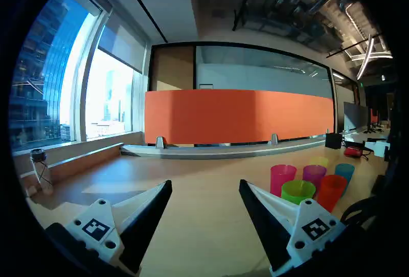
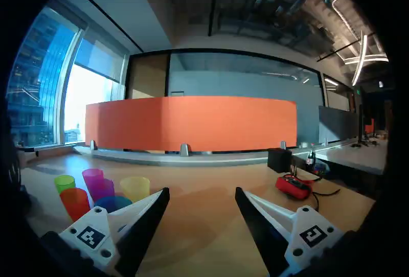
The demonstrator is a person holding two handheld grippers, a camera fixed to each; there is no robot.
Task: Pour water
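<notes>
- The left gripper point(image 1: 204, 185) has its fingers spread wide with nothing between them, over the bare wooden desk point(image 1: 204, 241) at 6 o'clock in the left gripper view.
- The cluster of plastic cups point(image 1: 307, 182) stands upright on the desk at 4 o'clock in that view. In the right gripper view it sits at 8 o'clock.
- The cups look light and thin-walled, probably slick and easy to tip or squash. A gentle pinch across the mid-wall of an outer cup, such as the pink cup point(image 1: 282, 177), seems safest.
- The cups are tightly packed, so the inner ones look awkward to reach.
- The right gripper point(image 2: 201, 191) is also wide open and empty. Its left finger cuts off the blue cup point(image 2: 113, 203).
- A small dark bottle point(image 2: 310, 160) stands at 4 o'clock in the right gripper view, beyond a red object point(image 2: 293, 186).
- I cannot tell whether any cup holds water, or what the bottle contains.
</notes>
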